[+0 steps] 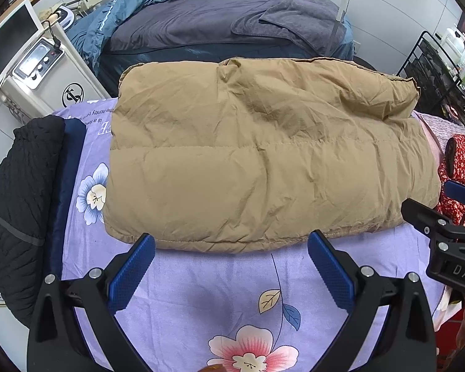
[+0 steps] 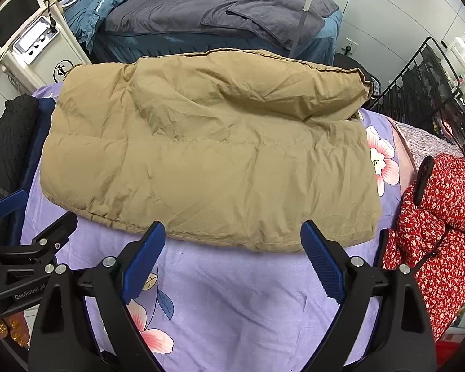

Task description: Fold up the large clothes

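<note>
Left hand-held gripper (image 1: 231,249) and right hand-held gripper (image 2: 232,237) hover released before one folded tan padded jacket (image 1: 263,155) lying mid-bench on the lilac floral sheet (image 1: 201,294). One black quilted garment (image 1: 21,201) sits left, one red floral garment (image 2: 443,232) right, a grey-covered bed (image 1: 201,21) beyond.

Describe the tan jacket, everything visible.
The tan jacket is a puffy, quilted, down-style garment in wrinkled matte fabric with one stitched seam across it. It lies folded into a rough rectangle, an extra layer doubled over its far half, flat on the lilac floral sheet. Its stitched hem faces both cameras. Neither gripper touches it: the left gripper and right gripper hover before the hem, jaws open.
</note>
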Demonstrator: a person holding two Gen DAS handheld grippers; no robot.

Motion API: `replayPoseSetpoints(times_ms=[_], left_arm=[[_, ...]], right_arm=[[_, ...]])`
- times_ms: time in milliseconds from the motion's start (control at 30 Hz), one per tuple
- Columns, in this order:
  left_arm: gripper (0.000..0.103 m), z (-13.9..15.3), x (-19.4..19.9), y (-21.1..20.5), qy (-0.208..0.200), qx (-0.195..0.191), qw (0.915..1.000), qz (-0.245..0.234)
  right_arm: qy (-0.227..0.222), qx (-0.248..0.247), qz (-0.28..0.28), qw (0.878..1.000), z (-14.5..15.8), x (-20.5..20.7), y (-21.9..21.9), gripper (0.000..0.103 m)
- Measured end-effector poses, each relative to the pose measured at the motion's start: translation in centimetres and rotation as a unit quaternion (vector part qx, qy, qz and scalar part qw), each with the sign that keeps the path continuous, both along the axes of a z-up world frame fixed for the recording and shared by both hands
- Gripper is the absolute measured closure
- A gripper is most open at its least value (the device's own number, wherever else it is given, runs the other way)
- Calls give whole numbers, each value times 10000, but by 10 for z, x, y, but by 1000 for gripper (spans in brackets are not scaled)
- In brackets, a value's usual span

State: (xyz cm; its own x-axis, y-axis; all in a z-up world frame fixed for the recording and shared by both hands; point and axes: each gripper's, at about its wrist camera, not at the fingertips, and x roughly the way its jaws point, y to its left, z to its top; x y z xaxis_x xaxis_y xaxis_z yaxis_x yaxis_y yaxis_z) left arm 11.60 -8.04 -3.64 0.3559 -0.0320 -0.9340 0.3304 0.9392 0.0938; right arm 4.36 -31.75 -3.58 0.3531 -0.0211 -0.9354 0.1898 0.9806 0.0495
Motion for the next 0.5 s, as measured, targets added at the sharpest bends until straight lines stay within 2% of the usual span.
replayPoseSetpoints(times_ms=[500], left_arm=[[6,2,0,-2,-12,23,10000,-27]], right_arm=[[7,1,24,10000,1,2,1,15]])
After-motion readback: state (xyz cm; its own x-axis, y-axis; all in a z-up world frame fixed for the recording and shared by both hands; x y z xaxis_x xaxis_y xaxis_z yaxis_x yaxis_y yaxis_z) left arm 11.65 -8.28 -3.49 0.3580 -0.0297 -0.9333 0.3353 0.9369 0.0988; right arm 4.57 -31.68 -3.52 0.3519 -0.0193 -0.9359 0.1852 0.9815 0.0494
